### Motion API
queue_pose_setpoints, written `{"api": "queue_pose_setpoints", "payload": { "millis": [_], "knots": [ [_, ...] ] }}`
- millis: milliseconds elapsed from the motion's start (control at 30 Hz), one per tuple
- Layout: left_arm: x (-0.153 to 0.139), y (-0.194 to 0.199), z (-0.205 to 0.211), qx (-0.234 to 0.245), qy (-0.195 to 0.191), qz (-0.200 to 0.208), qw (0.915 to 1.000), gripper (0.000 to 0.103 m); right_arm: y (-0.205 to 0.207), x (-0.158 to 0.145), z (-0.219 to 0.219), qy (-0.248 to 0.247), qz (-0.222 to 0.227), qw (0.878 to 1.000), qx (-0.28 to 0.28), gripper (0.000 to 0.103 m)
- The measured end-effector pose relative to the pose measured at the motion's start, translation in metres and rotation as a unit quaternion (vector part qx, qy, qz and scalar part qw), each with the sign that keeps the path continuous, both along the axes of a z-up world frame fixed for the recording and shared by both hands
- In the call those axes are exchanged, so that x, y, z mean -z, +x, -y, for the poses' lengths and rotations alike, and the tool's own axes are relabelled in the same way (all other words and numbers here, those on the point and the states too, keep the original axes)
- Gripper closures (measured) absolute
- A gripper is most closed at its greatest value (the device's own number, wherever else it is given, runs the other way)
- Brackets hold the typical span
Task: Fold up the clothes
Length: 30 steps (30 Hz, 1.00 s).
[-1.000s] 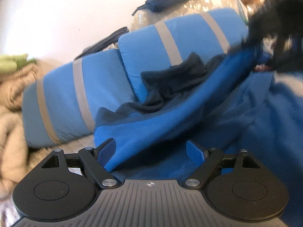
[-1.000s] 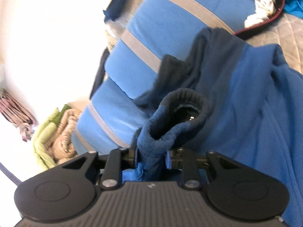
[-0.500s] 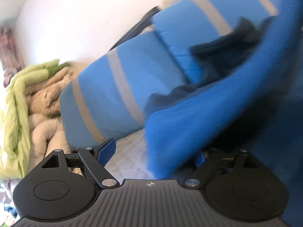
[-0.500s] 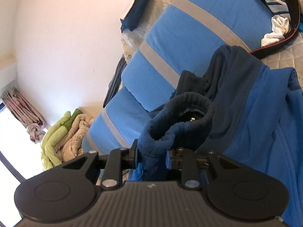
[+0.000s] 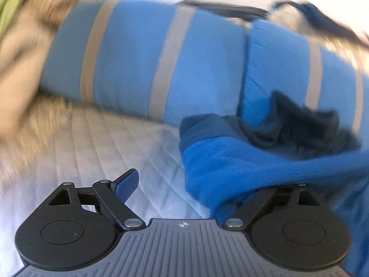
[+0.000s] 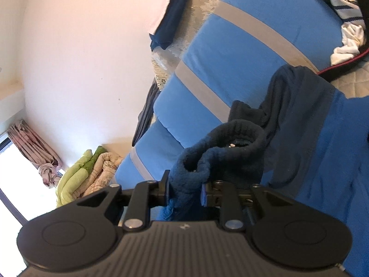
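Observation:
A blue fleece garment [image 5: 265,164] with dark navy trim lies on the quilted bed and against the pillows. My left gripper [image 5: 184,184] is open over the bed; the fleece's edge drapes over its right finger and hides it, while the left finger [image 5: 125,184] is bare. My right gripper [image 6: 184,188] is shut on the garment's navy cuff [image 6: 221,147], whose opening faces the camera. The rest of the fleece [image 6: 322,143] spreads to the right.
Two blue pillows with grey stripes [image 5: 147,57] [image 6: 242,46] lie along the wall. A beige and green blanket pile [image 6: 87,175] sits at the far left. A white quilted bed cover [image 5: 80,152] lies under the left gripper. Other clothes [image 6: 348,32] lie at the upper right.
My left gripper has swung left and now faces the pillows and bare quilt, with the fleece only at its right side. My right gripper has kept hold of the cuff and shifted slightly.

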<state>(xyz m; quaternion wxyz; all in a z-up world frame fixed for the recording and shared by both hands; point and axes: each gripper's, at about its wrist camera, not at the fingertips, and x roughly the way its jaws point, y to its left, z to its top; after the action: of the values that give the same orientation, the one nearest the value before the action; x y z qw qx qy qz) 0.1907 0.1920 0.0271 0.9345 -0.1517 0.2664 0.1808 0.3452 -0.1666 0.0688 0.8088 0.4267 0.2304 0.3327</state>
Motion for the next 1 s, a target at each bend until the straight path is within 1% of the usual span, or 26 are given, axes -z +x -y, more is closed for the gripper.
{"api": "queue_pose_setpoints", "payload": {
  "millis": [33, 100, 133, 167, 200, 267, 333, 433, 500, 600, 733, 800, 900, 1000],
  "knots": [
    [0.001, -0.001, -0.01, -0.008, -0.028, 0.0, 0.9996, 0.015, 0.001, -0.001, -0.002, -0.002, 0.004, 1.0, -0.002, 0.078],
    [0.004, -0.004, -0.023, -0.02, -0.066, 0.002, 0.9976, 0.015, 0.002, -0.003, -0.006, -0.005, 0.009, 1.0, -0.003, 0.078],
    [0.006, -0.005, -0.027, -0.025, -0.076, 0.003, 0.9968, 0.015, 0.002, -0.004, -0.008, -0.006, 0.011, 1.0, -0.004, 0.078],
    [0.007, -0.006, -0.028, -0.03, -0.075, 0.002, 0.9967, 0.015, 0.003, -0.004, -0.01, -0.006, 0.012, 1.0, -0.004, 0.079],
    [0.006, -0.006, -0.027, -0.034, -0.065, 0.0, 0.9973, 0.015, 0.003, -0.004, -0.012, -0.005, 0.012, 1.0, -0.004, 0.079],
    [0.004, -0.004, -0.018, -0.036, -0.025, -0.005, 0.999, 0.015, 0.004, -0.006, -0.015, -0.008, 0.015, 1.0, -0.005, 0.079],
    [0.001, 0.0, -0.005, -0.029, 0.031, -0.008, 0.9991, 0.015, 0.003, -0.008, -0.016, -0.009, 0.021, 1.0, -0.003, 0.079],
    [-0.001, 0.006, 0.019, -0.015, 0.108, -0.01, 0.994, 0.015, 0.001, -0.014, -0.009, 0.001, 0.027, 1.0, 0.005, 0.079],
    [-0.003, 0.01, 0.034, -0.004, 0.134, -0.006, 0.9909, 0.015, -0.003, -0.021, -0.002, 0.01, 0.036, 0.999, 0.012, 0.079],
    [-0.007, 0.018, 0.047, 0.004, 0.144, 0.0, 0.9896, 0.015, -0.011, -0.034, 0.01, 0.019, 0.055, 0.998, 0.03, 0.079],
    [-0.006, 0.028, 0.055, -0.011, 0.145, -0.014, 0.9893, 0.016, -0.02, -0.049, 0.035, 0.03, 0.077, 0.995, 0.059, 0.079],
    [-0.004, 0.031, 0.057, -0.02, 0.148, -0.024, 0.9884, 0.016, -0.021, -0.051, 0.049, 0.041, 0.079, 0.994, 0.069, 0.079],
    [0.001, 0.038, 0.061, -0.026, 0.166, -0.053, 0.9843, 0.016, -0.014, -0.05, 0.064, 0.053, 0.076, 0.992, 0.087, 0.079],
    [0.003, 0.041, 0.066, -0.01, 0.175, -0.069, 0.9821, 0.016, -0.007, -0.045, 0.08, 0.067, 0.064, 0.991, 0.102, 0.079]
  ]
}}
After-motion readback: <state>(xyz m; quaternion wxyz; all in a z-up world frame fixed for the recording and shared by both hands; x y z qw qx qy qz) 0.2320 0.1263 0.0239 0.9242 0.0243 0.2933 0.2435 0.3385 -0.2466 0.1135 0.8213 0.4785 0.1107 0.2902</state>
